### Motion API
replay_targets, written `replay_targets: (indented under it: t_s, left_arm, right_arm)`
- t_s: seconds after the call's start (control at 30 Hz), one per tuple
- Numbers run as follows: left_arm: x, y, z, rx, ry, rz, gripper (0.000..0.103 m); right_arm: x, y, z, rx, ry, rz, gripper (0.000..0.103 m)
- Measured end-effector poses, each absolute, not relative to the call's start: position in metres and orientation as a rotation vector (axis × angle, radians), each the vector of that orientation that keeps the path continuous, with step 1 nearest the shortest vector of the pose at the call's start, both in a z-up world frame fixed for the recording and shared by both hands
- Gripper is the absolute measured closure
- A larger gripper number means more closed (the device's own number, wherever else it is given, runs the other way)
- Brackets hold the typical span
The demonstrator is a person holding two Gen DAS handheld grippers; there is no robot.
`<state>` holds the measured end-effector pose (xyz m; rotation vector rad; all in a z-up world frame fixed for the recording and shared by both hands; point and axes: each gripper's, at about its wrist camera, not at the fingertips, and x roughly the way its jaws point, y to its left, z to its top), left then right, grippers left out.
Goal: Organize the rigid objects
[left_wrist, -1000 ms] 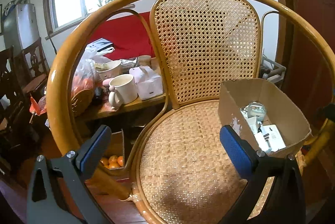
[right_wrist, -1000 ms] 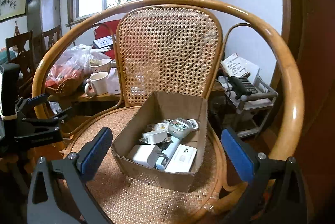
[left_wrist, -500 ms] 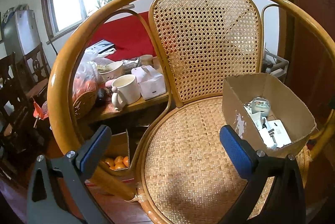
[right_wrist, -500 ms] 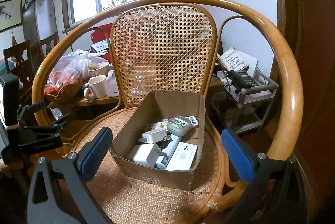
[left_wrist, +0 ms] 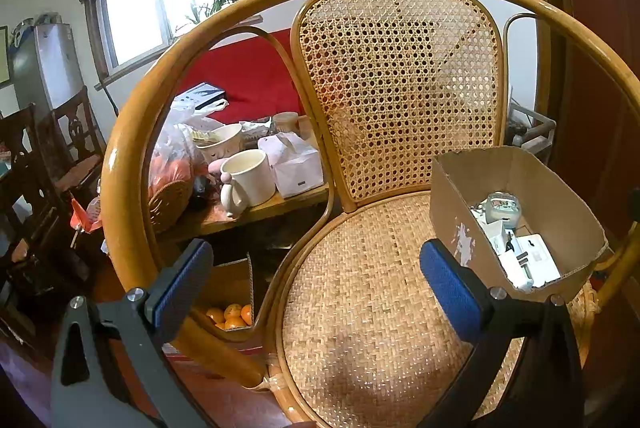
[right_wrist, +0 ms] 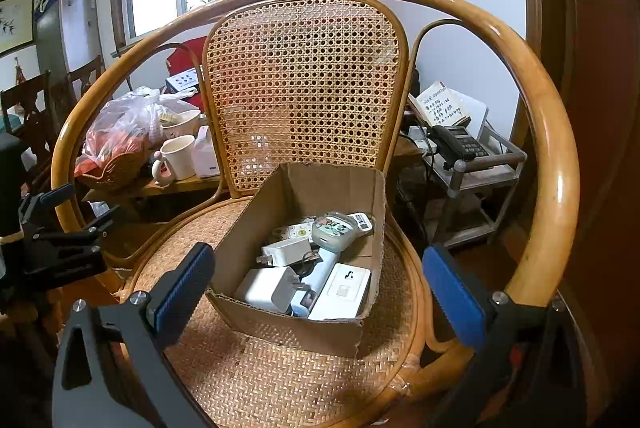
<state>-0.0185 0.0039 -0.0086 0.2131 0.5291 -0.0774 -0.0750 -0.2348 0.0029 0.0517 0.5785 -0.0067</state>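
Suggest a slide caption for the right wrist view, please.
Open right gripper facing a cardboard box of chargers on a rattan chair.

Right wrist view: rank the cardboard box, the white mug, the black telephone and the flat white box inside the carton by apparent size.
1. cardboard box, clearly largest.
2. flat white box.
3 and 4. black telephone and white mug look alike; both sit farther back, so their order is unsure.
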Motion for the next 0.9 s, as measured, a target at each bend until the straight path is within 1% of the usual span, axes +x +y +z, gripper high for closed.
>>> replay_targets:
  t_s: [0.9]
  left_arm:
    - [-0.0204, 0.0018, -0.0107, 0.224, 0.534, -0.081, 0.0]
  right_arm:
    - [-0.0729, -0.2352, -0.0006, 0.046, 0.593, -0.015, 0.0]
